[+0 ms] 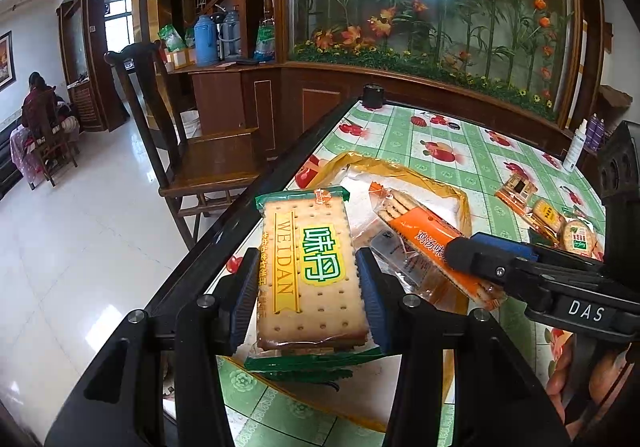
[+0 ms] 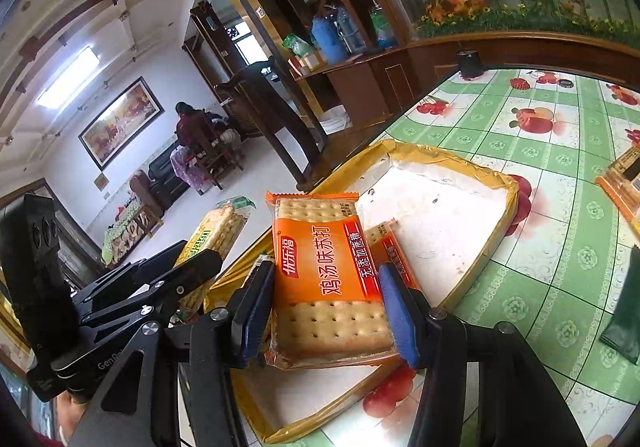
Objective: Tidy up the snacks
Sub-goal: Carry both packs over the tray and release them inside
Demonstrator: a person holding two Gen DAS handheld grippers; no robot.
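My left gripper (image 1: 307, 287) is shut on a green-edged cracker pack (image 1: 308, 231), its blue pads pressing both long sides. It hangs over the near left part of a shallow yellow-rimmed tray (image 1: 464, 199) on the table. My right gripper (image 2: 325, 275) is shut on an orange cracker pack (image 2: 332, 327) above the same tray (image 2: 440, 207). A second orange pack (image 2: 390, 243) lies in the tray, partly hidden under the held one. In the right wrist view the left gripper (image 2: 196, 255) and its green pack (image 2: 218, 227) show at left. The right gripper (image 1: 468, 247) reaches in from the right in the left wrist view.
More snack packs (image 1: 516, 187) and round crackers (image 1: 576, 235) lie on the green fruit-print tablecloth at right. A dark green object (image 2: 624, 311) lies near the right edge. A black cylinder (image 1: 373, 95) stands at the far corner and bottles (image 1: 576, 151) at far right. A wooden chair (image 1: 208, 151) stands off the table's left edge.
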